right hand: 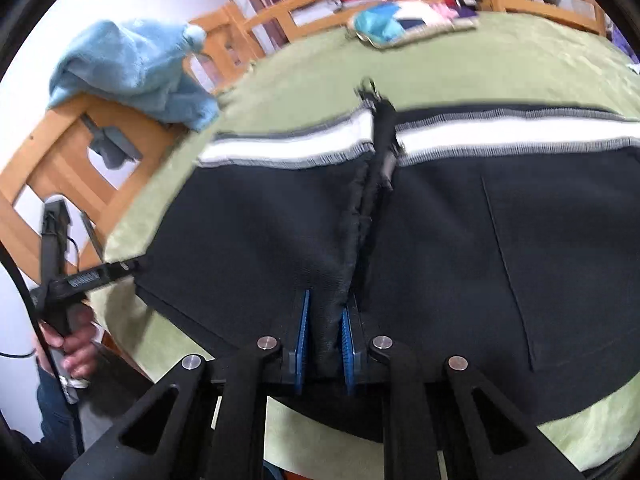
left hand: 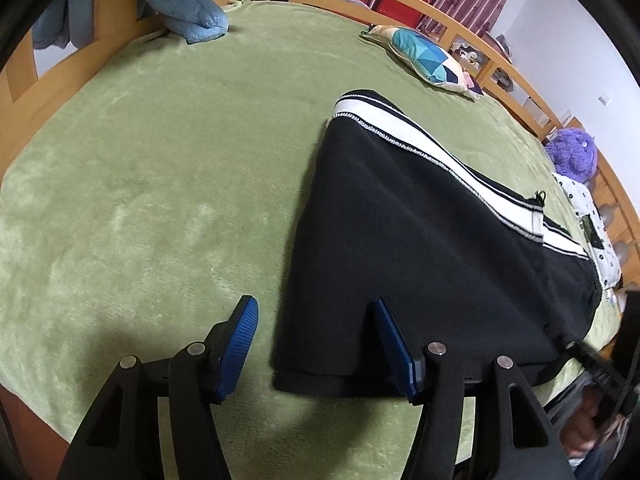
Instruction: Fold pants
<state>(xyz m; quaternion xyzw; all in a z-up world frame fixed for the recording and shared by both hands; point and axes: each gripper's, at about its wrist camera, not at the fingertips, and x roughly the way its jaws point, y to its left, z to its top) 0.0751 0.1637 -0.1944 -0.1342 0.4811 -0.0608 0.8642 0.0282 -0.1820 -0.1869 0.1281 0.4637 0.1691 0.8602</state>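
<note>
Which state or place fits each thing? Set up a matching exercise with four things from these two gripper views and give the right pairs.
Things:
1. left gripper
2. right gripper
3. black pants
4. blue plush toy

States or places:
A. against the wooden bed rail at the far corner
B. shut on a bunched ridge of fabric
C. open, over the pants' near edge
D. spread on the green blanket

Pairs: 1-C, 2-B, 3-D, 4-A

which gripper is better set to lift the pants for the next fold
Right. The right gripper is shut on a bunched ridge of the black pants, while the left gripper is open at the hem, gripping nothing.
</note>
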